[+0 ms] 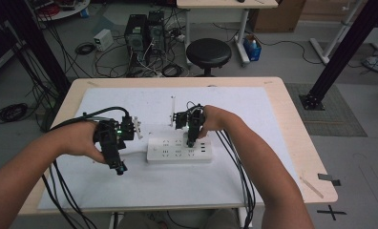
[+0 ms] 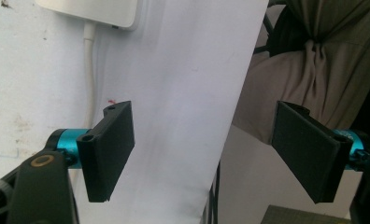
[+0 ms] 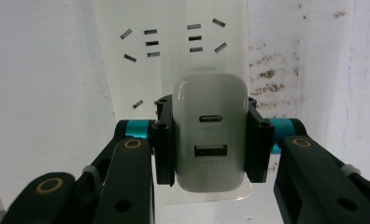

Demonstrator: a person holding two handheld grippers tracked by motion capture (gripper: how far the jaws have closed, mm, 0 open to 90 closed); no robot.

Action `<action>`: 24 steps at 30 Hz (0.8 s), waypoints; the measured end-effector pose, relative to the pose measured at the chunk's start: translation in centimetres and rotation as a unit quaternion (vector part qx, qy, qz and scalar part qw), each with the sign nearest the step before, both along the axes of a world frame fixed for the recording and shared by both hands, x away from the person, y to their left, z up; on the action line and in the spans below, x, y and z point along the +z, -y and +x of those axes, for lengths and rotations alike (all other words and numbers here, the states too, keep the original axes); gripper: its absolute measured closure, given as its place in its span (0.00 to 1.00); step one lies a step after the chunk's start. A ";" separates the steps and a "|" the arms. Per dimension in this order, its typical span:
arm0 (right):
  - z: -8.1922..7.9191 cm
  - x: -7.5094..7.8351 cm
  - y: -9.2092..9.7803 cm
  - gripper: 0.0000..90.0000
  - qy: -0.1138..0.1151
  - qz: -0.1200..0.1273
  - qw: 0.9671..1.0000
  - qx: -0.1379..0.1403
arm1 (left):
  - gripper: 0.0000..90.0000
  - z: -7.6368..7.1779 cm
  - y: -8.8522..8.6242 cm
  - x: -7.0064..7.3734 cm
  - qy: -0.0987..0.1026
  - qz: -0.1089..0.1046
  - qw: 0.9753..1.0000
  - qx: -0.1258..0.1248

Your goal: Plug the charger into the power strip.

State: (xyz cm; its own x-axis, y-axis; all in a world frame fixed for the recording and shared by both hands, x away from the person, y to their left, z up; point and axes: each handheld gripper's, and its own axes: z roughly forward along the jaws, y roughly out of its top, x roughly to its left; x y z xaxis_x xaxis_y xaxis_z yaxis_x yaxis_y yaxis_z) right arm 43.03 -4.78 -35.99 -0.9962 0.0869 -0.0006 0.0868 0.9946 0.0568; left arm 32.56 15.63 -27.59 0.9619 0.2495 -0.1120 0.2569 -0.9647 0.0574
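- R gripper (image 3: 211, 140): jaws clenched on charger (image 3: 210, 135), one pad on each side face. Side grip leaves the port face (USB-C over USB-A) open to the cam and, by my read, the pins pointed down at the strip (image 1: 179, 149).
- Charger location: directly over the strip's top face, mid-length, per right gripper view; socket slots show just beyond it. High view puts R gripper (image 1: 193, 125) over the strip's far-right part. Seated or hovering: can't tell, pins hidden.
- Strip: lies flat on the white mat (image 1: 235, 181), long axis parallel to the table's near edge, roughly mid-table. Flat, face-up pose lets a plug go straight down.
- L gripper (image 2: 202, 154): jaws released, wide apart, nothing between them. In high view it sits (image 1: 114, 143) just off the strip's left end, near the cord (image 2: 88, 70) exit. Likely staged there to brace the strip if it slides under push load; judgement only.
- L cam looks toward the table's near edge: mat edge, strip corner (image 2: 94, 11) at top, person's clothing past the edge.
- Step in hand (est.): insert charger into a socket. Needs pin/slot alignment, then vertical press.
- Risk: skewed pins jam; unbraced strip may shift on the mat.
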 end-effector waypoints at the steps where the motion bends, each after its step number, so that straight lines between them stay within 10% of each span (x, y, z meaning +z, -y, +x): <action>1: 0.0 0.0 0.1 0.69 0.000 0.003 1.000 -0.003 | 0.24 0.0 0.0 0.0 0.000 0.001 1.000 0.000; 24: -0.2 -0.3 -0.3 0.70 0.007 -0.012 1.000 0.015 | 0.23 0.7 0.4 -0.1 -0.009 -0.005 1.000 0.006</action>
State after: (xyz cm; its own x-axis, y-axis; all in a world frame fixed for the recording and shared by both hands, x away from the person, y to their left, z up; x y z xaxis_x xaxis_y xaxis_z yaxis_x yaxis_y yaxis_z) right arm 42.82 -4.45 -36.26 -0.9983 0.0566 -0.0155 0.0560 0.9978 0.0346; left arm 33.24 15.22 -27.67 0.9566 0.2597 -0.1324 0.2694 -0.9611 0.0615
